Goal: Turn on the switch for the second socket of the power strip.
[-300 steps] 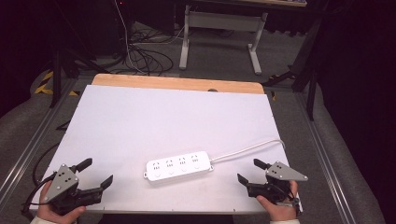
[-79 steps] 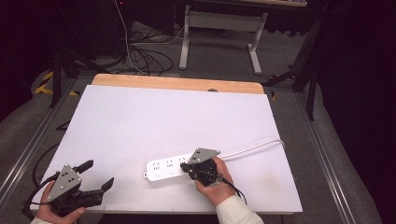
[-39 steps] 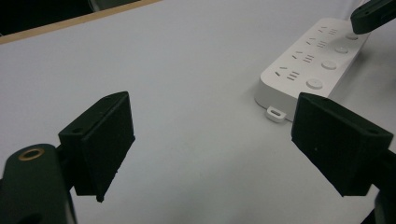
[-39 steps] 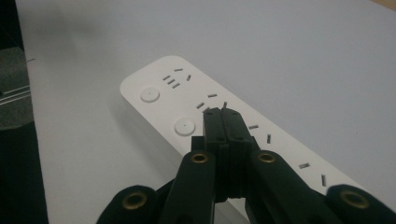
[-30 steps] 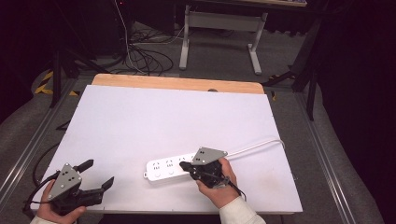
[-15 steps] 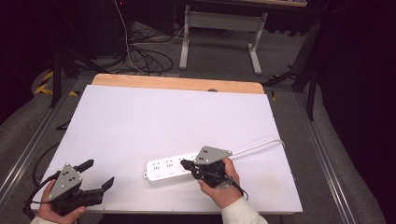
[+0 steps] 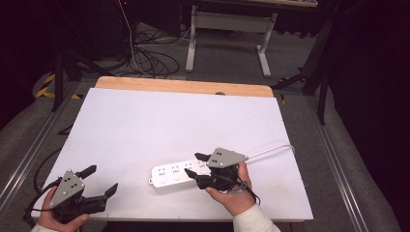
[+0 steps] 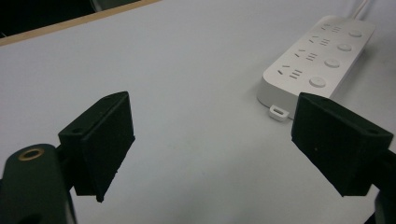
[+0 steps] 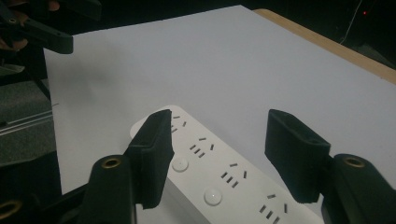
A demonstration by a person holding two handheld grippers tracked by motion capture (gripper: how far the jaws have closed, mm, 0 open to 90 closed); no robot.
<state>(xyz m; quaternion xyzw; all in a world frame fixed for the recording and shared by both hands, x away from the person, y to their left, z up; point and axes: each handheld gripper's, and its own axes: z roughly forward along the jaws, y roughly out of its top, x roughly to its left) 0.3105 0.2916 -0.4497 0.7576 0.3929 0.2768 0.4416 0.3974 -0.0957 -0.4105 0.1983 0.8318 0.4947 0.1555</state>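
High view showed, nearest to the person, the left gripper (image 7: 94, 182) at the front left corner of the table (image 7: 145, 116), with its jaws wide apart and nothing between them. It was in the same place as ten seconds before. The right gripper (image 7: 196, 167) had changed much more: ten seconds before it waited at the front right edge, and now it was over the right end of the power strip (image 7: 176, 175), where it had already arrived some seconds ago and then moved only a little. In the right gripper view its jaws stood open on both sides of the strip, above the sockets and buttons, and did not yet press it. I judged that the grasp was prepared but not closed. Farther back, the white cable (image 7: 270, 151) ran from the strip to the right edge of the table.
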